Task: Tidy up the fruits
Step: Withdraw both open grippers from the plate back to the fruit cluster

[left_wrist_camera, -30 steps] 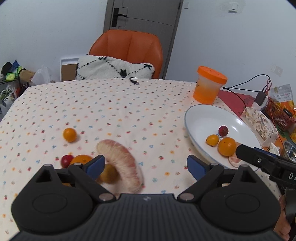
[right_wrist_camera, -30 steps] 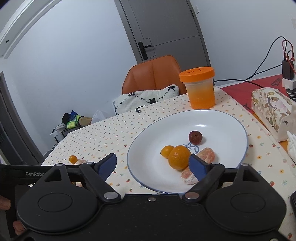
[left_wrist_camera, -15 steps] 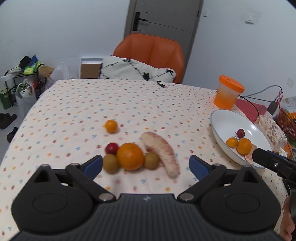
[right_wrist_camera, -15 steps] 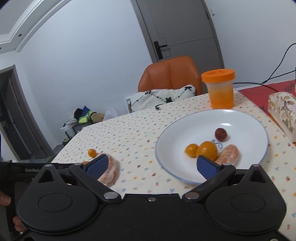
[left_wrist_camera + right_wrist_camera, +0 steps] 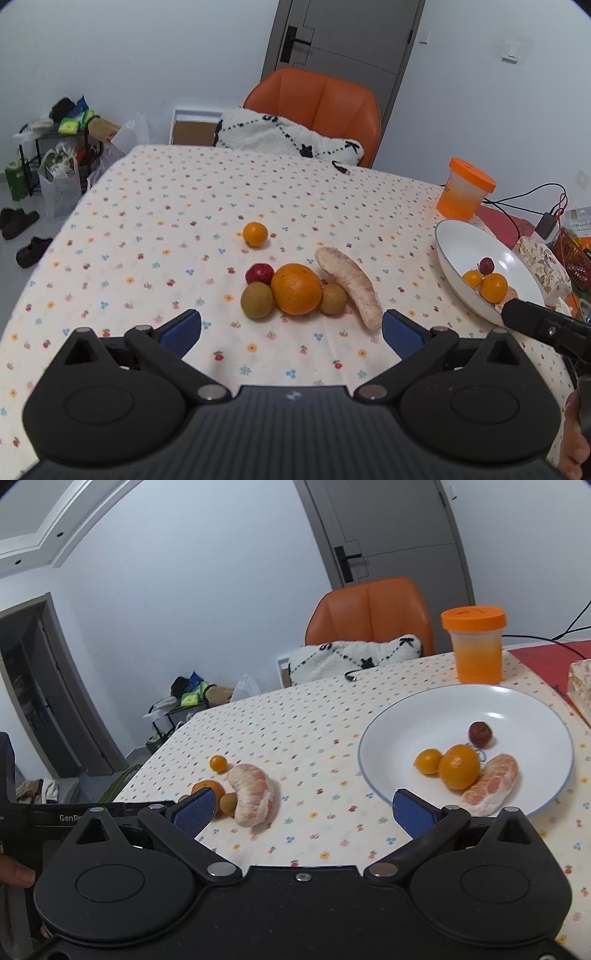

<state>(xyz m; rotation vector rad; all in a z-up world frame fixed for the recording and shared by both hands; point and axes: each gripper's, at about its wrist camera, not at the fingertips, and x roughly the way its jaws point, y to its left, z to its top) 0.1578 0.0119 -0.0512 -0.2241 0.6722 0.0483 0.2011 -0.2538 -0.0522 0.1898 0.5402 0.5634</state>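
Worktop (image 5: 155,206) draped in a flower-dotted cloth. Behind it, an orange chair (image 5: 325,99) bearing a white cushion with black stitching (image 5: 284,138). Farther back, a grey door with a black handle (image 5: 354,33). Near the right edge of the cloth, an orange-lidded translucent container (image 5: 464,194), upright; beside it, black and red cables (image 5: 532,199) and a floral-patterned box (image 5: 541,264). On the floor at left, a cluttered rack (image 5: 59,129), plastic bags (image 5: 59,181) and dark shoes (image 5: 22,236).
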